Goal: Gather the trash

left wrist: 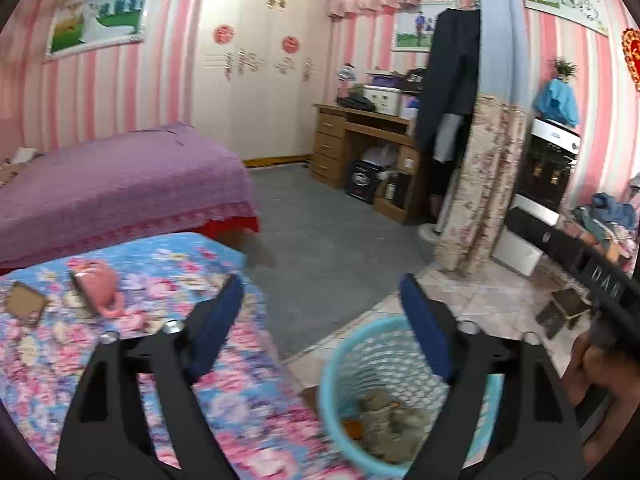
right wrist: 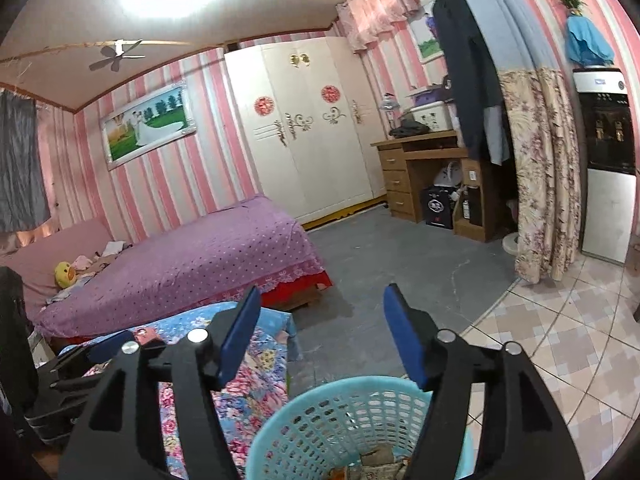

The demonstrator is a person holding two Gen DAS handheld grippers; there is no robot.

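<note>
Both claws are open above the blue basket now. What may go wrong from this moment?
1. The pink mug lies tipped beside the cardboard scrap; it might be collected by mistake.
2. The left claw and right claw hover close over the basket; they may collide or tip it.

One blue basket (left wrist: 340, 380), several crumpled scraps (left wrist: 384, 412) inside, too jumbled to count. On the floral cover (left wrist: 248, 420): one pink mug (left wrist: 98, 284), one brown card (left wrist: 25, 303).
</note>
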